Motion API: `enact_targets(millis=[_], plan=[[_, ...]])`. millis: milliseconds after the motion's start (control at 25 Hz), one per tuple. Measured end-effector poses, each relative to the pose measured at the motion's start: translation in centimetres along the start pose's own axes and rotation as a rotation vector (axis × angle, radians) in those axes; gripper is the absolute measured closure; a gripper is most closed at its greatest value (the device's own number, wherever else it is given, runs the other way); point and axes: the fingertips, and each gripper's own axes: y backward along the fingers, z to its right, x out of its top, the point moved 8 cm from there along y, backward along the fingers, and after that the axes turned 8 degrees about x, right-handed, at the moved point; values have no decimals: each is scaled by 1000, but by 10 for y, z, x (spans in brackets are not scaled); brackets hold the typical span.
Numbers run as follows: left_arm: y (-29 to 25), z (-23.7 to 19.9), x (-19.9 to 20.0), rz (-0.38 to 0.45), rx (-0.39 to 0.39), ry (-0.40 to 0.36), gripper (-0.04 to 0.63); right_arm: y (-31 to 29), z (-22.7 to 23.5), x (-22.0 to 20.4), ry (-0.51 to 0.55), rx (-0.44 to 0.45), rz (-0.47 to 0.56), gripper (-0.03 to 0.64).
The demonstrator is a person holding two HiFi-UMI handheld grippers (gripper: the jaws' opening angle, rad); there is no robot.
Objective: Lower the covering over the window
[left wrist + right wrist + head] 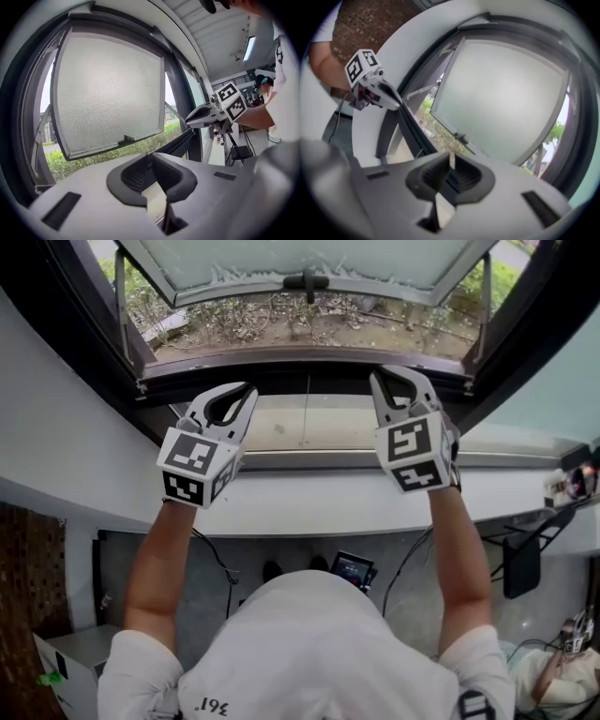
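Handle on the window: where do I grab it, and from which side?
Probably the handle's dark bar, along the window's bottom edge. Come from the room side, below: the window swings outward, so the bar faces in.

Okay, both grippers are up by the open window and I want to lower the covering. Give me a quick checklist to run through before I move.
1. Left gripper empty: ok. Its jaws are together with nothing between them.
2. Right gripper empty: cannot tell. Its jaws are together, but a pale sliver shows at the tips.
3. Covering in sight: not ok. No view shows it.
4. Pull cord found: cannot tell. A thin line runs down the middle of the frame and might be a cord.
5. Pane out of the way: ok. It is swung outward, away from both grippers.
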Motion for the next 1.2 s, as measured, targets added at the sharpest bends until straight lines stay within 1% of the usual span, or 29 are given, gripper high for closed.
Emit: enact_targets(millis=[480, 640, 1000, 1200], plan=[[46, 46, -5, 96, 64, 192, 565, 35, -18, -20, -139, 27, 146, 578], [61, 63, -12, 112, 79, 230, 568, 42, -32, -31, -162, 59, 168, 578], [79, 91, -44, 49, 87, 288, 568, 48, -61, -62, -219, 149, 156, 578], [92, 100, -60, 35, 68, 331, 568, 56, -80, -73, -266, 161, 139, 578]])
